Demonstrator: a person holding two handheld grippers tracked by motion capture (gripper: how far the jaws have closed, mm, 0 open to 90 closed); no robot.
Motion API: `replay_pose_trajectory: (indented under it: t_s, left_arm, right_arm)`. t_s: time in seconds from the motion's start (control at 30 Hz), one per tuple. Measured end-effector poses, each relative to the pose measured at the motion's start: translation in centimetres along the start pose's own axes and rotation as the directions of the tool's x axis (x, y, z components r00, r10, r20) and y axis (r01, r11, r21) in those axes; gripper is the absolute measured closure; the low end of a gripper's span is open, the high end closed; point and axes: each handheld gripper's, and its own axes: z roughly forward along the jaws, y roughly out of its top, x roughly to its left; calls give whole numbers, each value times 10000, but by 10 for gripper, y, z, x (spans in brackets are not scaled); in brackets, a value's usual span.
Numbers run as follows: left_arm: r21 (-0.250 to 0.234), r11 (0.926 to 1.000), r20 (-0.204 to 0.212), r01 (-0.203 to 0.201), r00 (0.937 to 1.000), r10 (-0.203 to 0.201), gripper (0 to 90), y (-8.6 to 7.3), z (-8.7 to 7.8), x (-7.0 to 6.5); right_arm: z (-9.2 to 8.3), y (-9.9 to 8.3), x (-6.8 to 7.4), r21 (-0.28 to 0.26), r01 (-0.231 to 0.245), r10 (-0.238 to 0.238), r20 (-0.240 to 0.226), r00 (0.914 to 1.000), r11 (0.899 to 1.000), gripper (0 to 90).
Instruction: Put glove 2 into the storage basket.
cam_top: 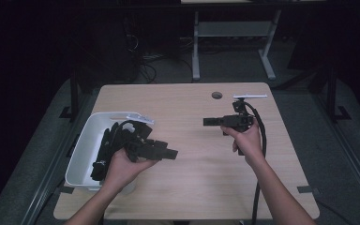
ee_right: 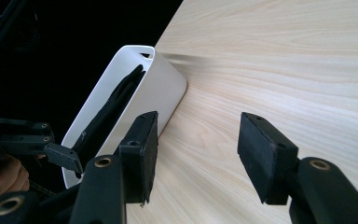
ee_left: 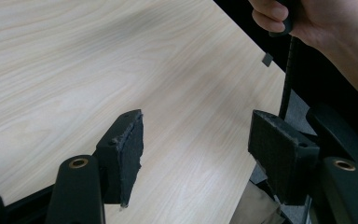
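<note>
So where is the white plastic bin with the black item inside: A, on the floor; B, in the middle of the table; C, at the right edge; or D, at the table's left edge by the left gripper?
D: the white plastic bin sits at the light wooden table's left edge beside the left gripper.

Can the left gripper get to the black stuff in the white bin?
Probably yes. The left gripper is open and holds nothing, right beside the white bin, whose top is open. The black stuff lies uncovered inside.
</note>
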Motion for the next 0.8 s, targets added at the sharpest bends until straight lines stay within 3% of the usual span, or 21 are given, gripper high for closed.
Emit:
replay_pose_trajectory:
  t_s: [0.57, 0.8]
  left_arm:
    - [-24, 10000, 86, 38, 10000, -38, 298, -5, 22, -8]
    - [63, 9998, 135, 170, 9998, -171, 268, -10, 34, -6]
  right_arm:
    - [-27, -19, -20, -201, -362, 367, 216, 9991, 9991, 462]
    - [-38, -31, -37, -332, -640, 644, 122, 9978, 9974, 450]
